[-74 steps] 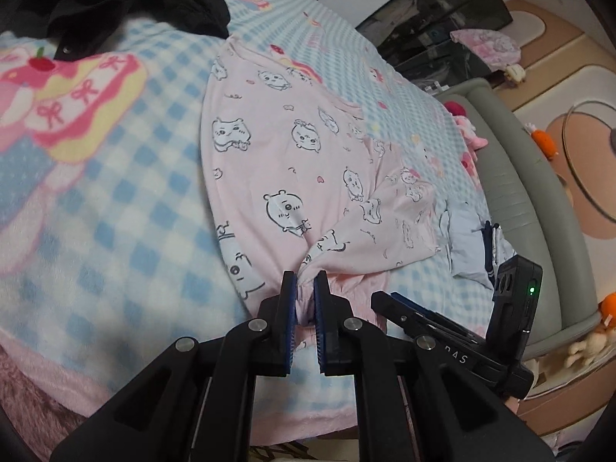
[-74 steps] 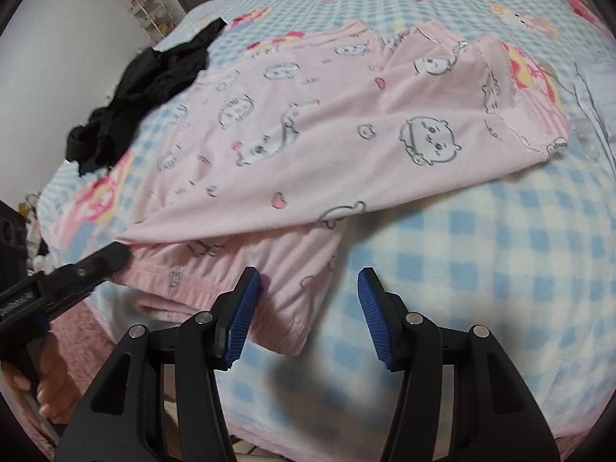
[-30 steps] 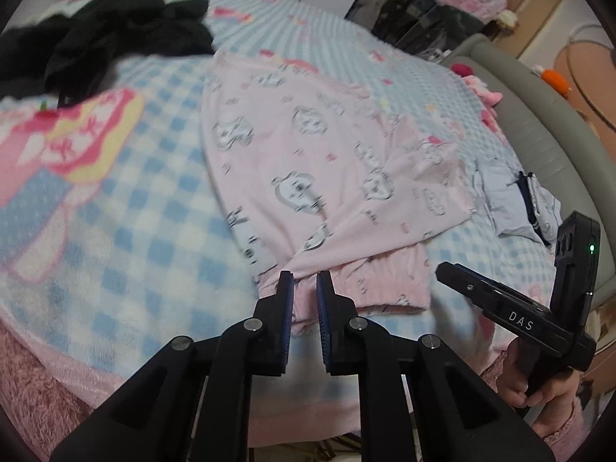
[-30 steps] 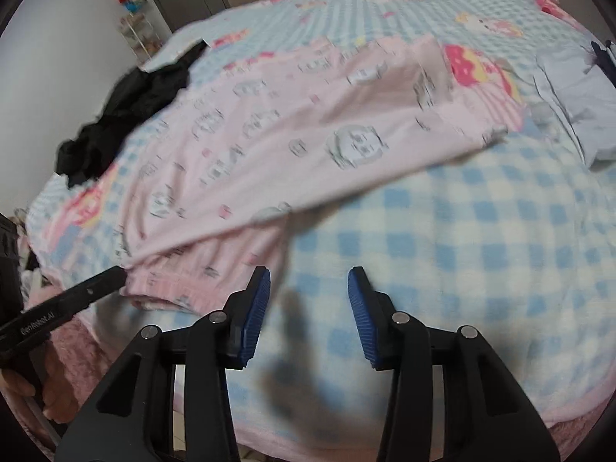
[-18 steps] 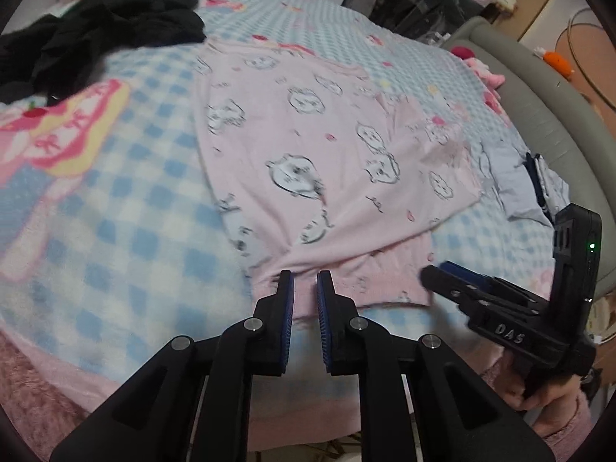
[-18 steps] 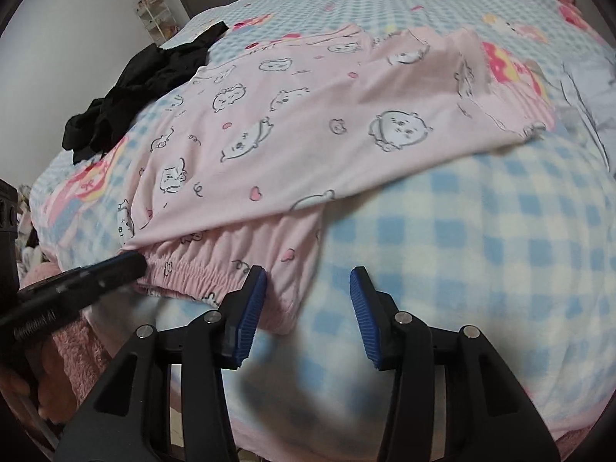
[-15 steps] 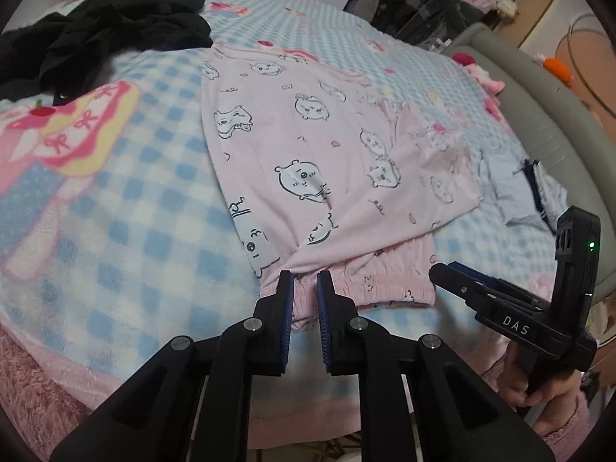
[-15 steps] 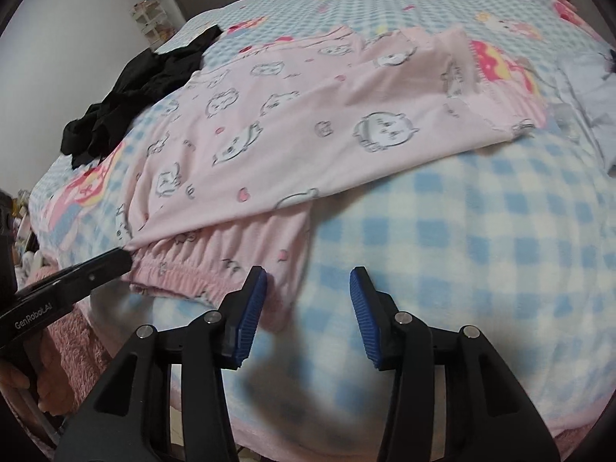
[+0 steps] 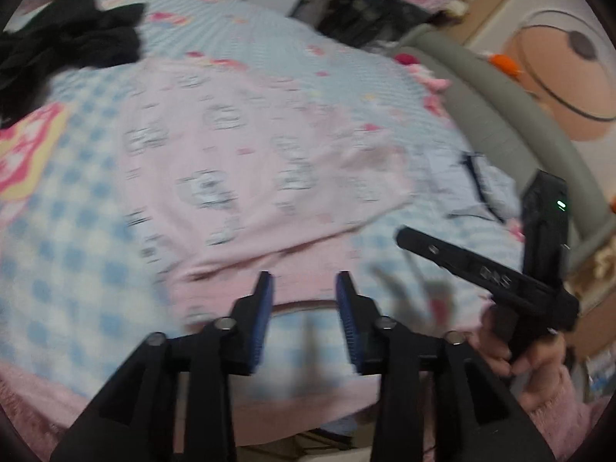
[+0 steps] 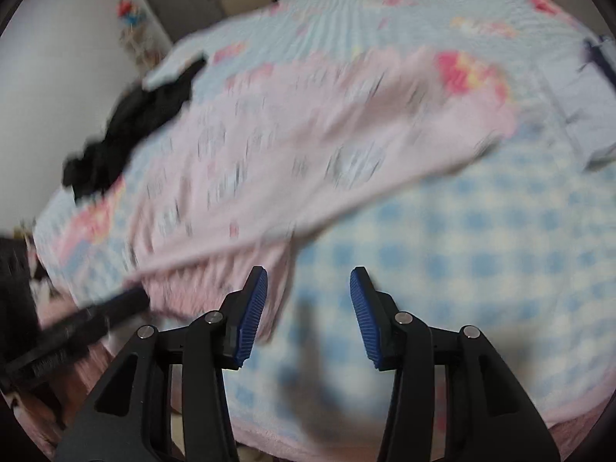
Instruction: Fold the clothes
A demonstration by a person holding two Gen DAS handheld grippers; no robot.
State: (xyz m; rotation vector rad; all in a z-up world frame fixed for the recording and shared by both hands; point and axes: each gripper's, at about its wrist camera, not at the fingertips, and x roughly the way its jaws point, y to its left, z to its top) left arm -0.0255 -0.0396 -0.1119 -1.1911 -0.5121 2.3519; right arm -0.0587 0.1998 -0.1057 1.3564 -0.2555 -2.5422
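Pink pyjama trousers (image 9: pixel 246 177) printed with cartoon animals lie folded lengthwise on the blue checked blanket (image 9: pixel 69 238), waistband toward me. My left gripper (image 9: pixel 304 288) hovers just in front of the waistband edge; its jaws are opening and the cloth has dropped clear of the blue pads. In the right wrist view the same trousers (image 10: pixel 315 161) stretch across the bed. My right gripper (image 10: pixel 308 281) stands open over bare blanket, just right of the waistband corner, holding nothing. Both views are motion-blurred.
A heap of black clothing (image 9: pixel 65 42) lies at the far left of the bed. A light blue garment (image 9: pixel 477 184) rests at the right edge beside a grey padded bed rail (image 9: pixel 512 123). A hand in a pink sleeve (image 9: pixel 539 365) holds the right gripper's handle.
My left gripper, shut on the waistband edge until half a second ago, has spread its jaws and let the cloth go. The right gripper stayed open and both cameras shifted slightly.
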